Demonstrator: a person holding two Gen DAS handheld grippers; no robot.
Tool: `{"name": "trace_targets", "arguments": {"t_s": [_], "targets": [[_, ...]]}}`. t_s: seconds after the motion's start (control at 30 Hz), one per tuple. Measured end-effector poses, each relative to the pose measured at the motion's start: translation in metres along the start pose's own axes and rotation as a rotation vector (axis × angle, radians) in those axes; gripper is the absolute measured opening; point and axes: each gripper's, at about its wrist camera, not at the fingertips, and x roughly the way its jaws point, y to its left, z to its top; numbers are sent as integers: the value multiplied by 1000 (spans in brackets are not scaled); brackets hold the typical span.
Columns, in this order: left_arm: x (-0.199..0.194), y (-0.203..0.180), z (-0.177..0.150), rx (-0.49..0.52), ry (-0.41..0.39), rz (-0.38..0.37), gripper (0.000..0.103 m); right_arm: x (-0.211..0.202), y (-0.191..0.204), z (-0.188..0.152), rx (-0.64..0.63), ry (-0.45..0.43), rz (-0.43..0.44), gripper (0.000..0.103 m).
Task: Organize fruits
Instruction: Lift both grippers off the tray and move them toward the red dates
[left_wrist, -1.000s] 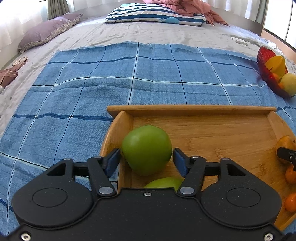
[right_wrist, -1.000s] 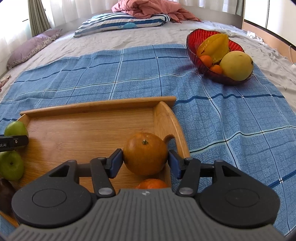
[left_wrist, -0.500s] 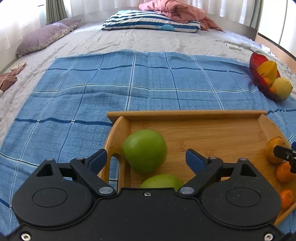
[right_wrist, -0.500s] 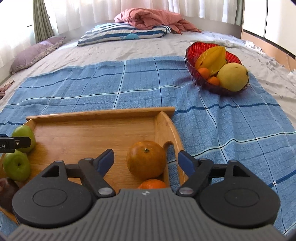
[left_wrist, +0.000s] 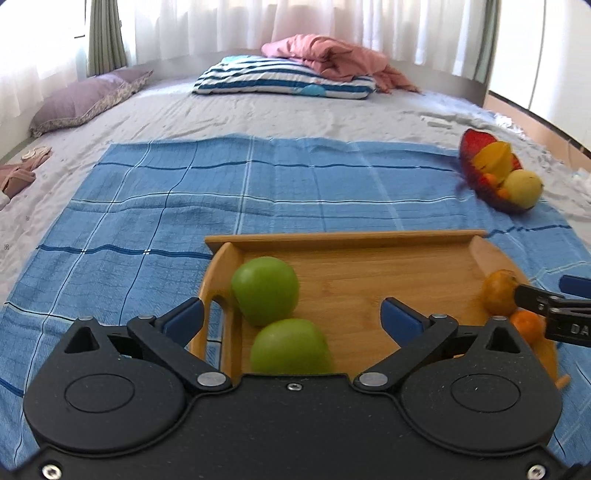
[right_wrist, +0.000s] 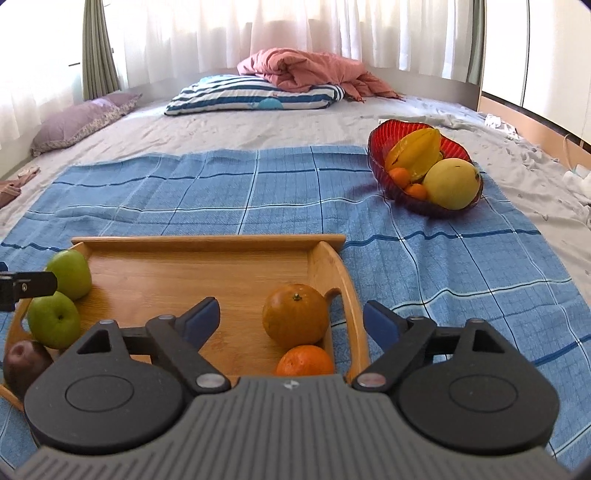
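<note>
A wooden tray (left_wrist: 369, 273) (right_wrist: 192, 273) lies on a blue checked cloth. Two green apples (left_wrist: 265, 290) (left_wrist: 290, 347) sit at its left end, also in the right wrist view (right_wrist: 71, 274) (right_wrist: 54, 319), with a dark fruit (right_wrist: 22, 363) nearest. Two oranges (right_wrist: 295, 314) (right_wrist: 306, 361) sit at its right end, also in the left wrist view (left_wrist: 498, 291) (left_wrist: 528, 325). My left gripper (left_wrist: 291, 319) is open and empty above the apples. My right gripper (right_wrist: 291, 321) is open and empty above the oranges.
A red glass bowl (right_wrist: 384, 136) (left_wrist: 476, 142) with starfruit, a yellow fruit and small oranges stands on the cloth's far right corner. The blue cloth (right_wrist: 221, 192) covers a bed. A striped pillow (right_wrist: 255, 96), pink blanket and purple pillow lie beyond.
Both grippers have opened, let go of the green apple and the orange, which now rest in the tray, and pulled back and up.
</note>
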Motion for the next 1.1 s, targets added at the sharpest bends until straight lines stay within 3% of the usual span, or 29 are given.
{"name": "trace_targets", "arguments": {"t_s": [0.53,1.1], "targets": [[-63,-26,-60,37,-128,-77,103,-41,6,-36,-28,-128,-45,98],[-78,-38,-105,45,-162,-92,103,-57,5,-74,4,-161,-43,100]]}}
